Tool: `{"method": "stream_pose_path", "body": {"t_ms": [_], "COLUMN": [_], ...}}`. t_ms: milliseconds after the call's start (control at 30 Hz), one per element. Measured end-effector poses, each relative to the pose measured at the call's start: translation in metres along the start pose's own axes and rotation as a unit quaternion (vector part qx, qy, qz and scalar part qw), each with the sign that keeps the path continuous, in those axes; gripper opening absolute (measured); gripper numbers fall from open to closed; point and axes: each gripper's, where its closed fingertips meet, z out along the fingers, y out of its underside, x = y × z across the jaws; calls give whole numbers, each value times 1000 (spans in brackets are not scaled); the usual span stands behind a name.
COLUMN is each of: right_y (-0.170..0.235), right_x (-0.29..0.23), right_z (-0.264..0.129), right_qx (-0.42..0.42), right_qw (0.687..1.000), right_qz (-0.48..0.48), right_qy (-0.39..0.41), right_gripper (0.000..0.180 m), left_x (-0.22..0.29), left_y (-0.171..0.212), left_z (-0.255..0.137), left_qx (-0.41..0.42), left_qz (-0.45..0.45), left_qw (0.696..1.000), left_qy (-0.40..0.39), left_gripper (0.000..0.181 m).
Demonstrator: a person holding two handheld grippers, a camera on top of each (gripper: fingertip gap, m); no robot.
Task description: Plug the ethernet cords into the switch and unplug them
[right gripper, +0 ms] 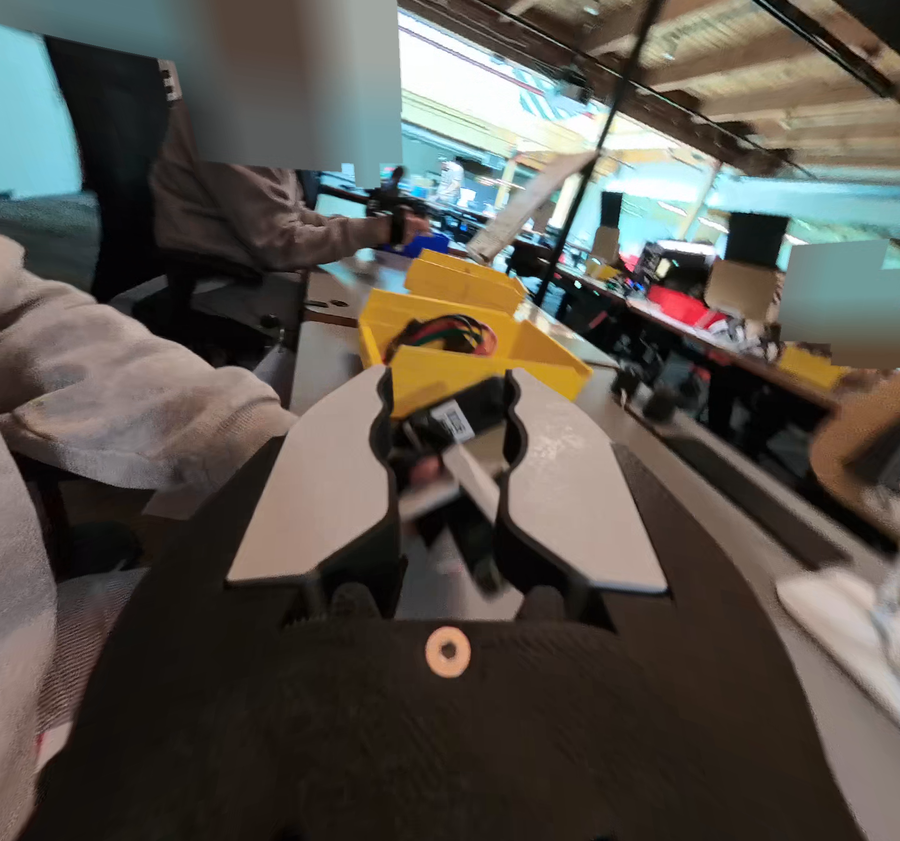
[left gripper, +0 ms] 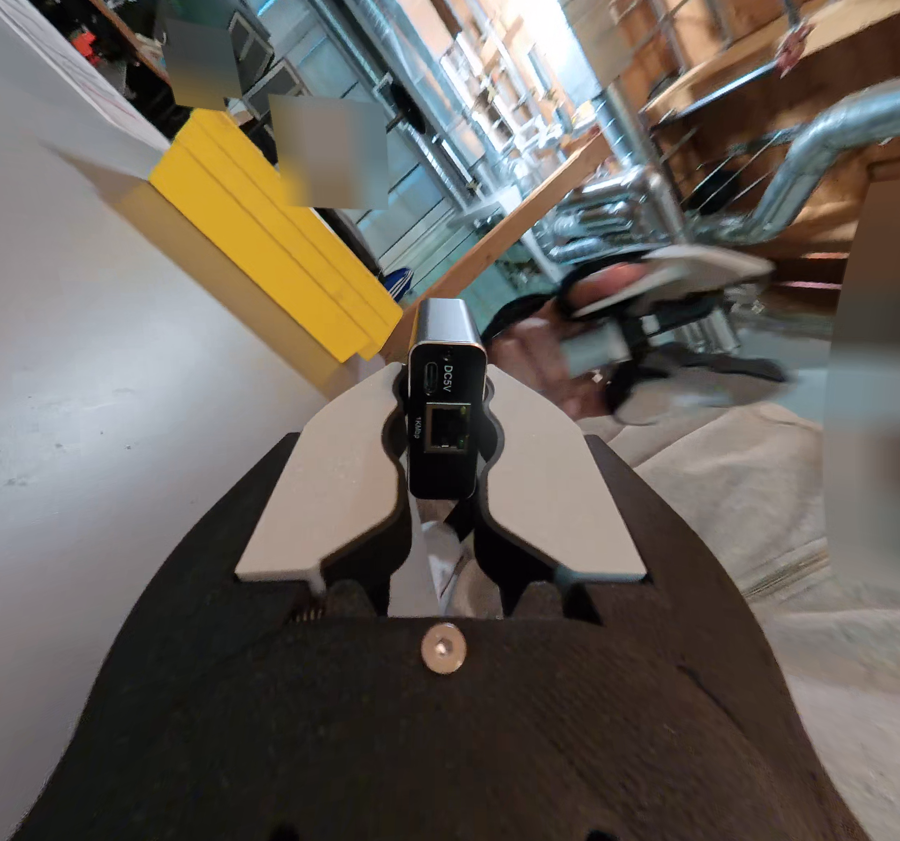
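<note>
Grey-fingered left gripper (left gripper: 447, 428) clamps the switch (left gripper: 447, 423) upright; right gripper (right gripper: 445, 438) blurred.

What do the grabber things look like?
Each gripper, left and right, has a wide black textured body with one silver screw in the middle. Two flat pale grey fingers with wavy black inner edges stick out. The person wears a light grey knitted sleeve.
</note>
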Motion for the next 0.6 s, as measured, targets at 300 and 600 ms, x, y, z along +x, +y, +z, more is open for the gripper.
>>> {"method": "stream_pose_path", "body": {"t_ms": [300, 600], "right_y": [-21, 83], "right_x": [-53, -59], "right_z": [154, 266], "right_qx": [-93, -307], "right_qw": [949, 842], "right_qz": [-244, -320], "right_qy": [-176, -309], "right_gripper": [33, 32], "left_x": [-4, -6], "left_y": [-6, -7], "left_z": [-4, -4], "left_qx": [16, 18], "left_qz": [-17, -31], "left_qw": [1000, 999], "left_qy": [1, 3], "left_gripper": [23, 23]}}
